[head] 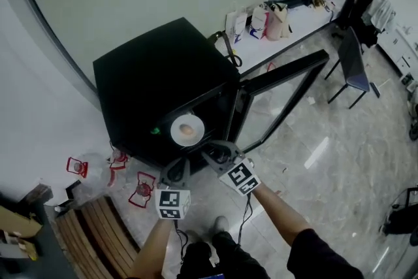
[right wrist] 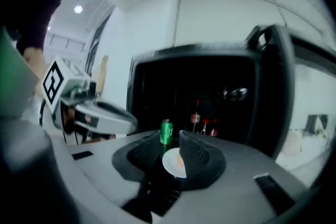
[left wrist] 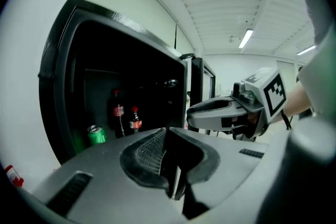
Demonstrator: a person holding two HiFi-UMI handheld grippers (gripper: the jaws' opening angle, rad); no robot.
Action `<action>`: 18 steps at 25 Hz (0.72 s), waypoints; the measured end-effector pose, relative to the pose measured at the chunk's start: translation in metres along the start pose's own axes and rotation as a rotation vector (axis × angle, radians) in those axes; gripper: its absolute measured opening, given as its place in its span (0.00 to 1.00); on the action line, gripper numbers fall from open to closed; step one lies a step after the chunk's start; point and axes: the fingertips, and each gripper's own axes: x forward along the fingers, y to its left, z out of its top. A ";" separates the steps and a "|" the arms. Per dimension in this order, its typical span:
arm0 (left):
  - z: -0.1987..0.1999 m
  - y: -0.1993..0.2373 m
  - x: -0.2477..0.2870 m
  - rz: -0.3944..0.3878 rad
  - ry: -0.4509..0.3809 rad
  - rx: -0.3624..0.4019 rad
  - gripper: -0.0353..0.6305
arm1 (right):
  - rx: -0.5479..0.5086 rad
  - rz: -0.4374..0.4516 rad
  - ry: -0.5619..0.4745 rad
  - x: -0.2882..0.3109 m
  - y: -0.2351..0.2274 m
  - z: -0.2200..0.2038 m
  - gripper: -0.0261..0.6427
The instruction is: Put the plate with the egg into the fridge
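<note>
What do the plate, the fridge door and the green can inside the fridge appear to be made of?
Plate: plain smooth white, so glazed ceramic or plastic; I cannot tell which.
Fridge door: clear glass in a black frame, since the floor shows through.
Green can: probably aluminium, a glossy printed cylinder with a pale top.
</note>
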 end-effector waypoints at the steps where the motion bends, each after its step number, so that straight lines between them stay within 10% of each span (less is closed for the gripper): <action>1: 0.016 -0.012 -0.006 -0.015 -0.016 0.007 0.08 | 0.050 -0.023 -0.042 -0.018 0.003 0.017 0.22; 10: 0.111 -0.123 -0.041 -0.219 -0.116 0.073 0.08 | 0.170 -0.217 -0.108 -0.147 0.005 0.068 0.22; 18: 0.160 -0.246 0.014 -0.405 -0.130 0.088 0.08 | 0.187 -0.296 -0.022 -0.265 -0.100 0.042 0.27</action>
